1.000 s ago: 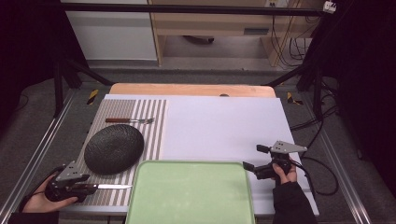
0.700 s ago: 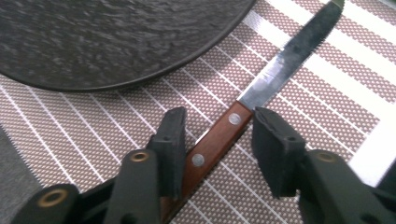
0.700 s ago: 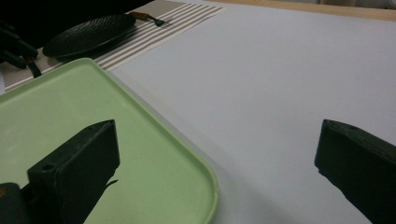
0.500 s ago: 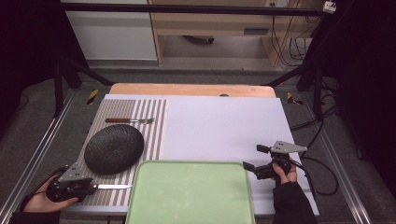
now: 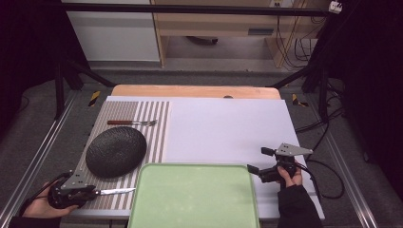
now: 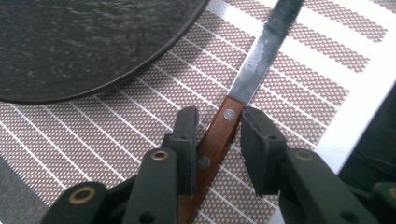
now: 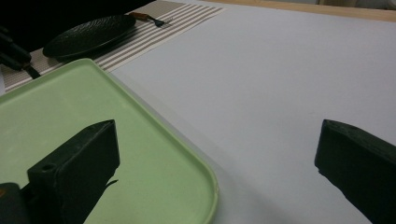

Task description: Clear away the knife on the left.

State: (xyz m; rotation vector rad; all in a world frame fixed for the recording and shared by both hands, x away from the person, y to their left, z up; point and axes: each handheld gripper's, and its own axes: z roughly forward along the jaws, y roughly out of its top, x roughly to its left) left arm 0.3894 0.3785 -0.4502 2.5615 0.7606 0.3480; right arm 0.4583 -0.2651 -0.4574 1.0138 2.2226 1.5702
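the left gripper (image 6: 217,140) has its two black fingers (image 6: 187,140) on each side of the brown wooden handle of the knife (image 6: 219,135). the fingers have just been closing in on it. the one on the left side of the left gripper view looks right against the handle. the other one has a thin gap beside it, so the squeeze does not look tight yet. the handle is between the fingers, and the shiny blade sticks out past them.

the knife lies flat on the striped mat (image 6: 116,140), near the front edge of the table (image 5: 228,123). in the high view the left gripper (image 5: 88,192) is low at the left, and the knife (image 5: 114,191) points toward the green tray (image 5: 195,199). the blade tip is just beside the tray's edge. the dark plate (image 5: 116,151) sits on the mat just behind the knife, not touching it.

a second ago the fingers were wider apart around the handle. now they are much closer. i think this means the knife is about to be picked up. the hand has not lifted it yet. next the fingers need to press a bit more, then lift.

the right gripper (image 5: 261,161) waits at the right side of the tray. its fingers (image 7: 79,163) are wide apart with nothing in them. a fork (image 5: 132,123) lies farther back on the mat, well apart from the knife.
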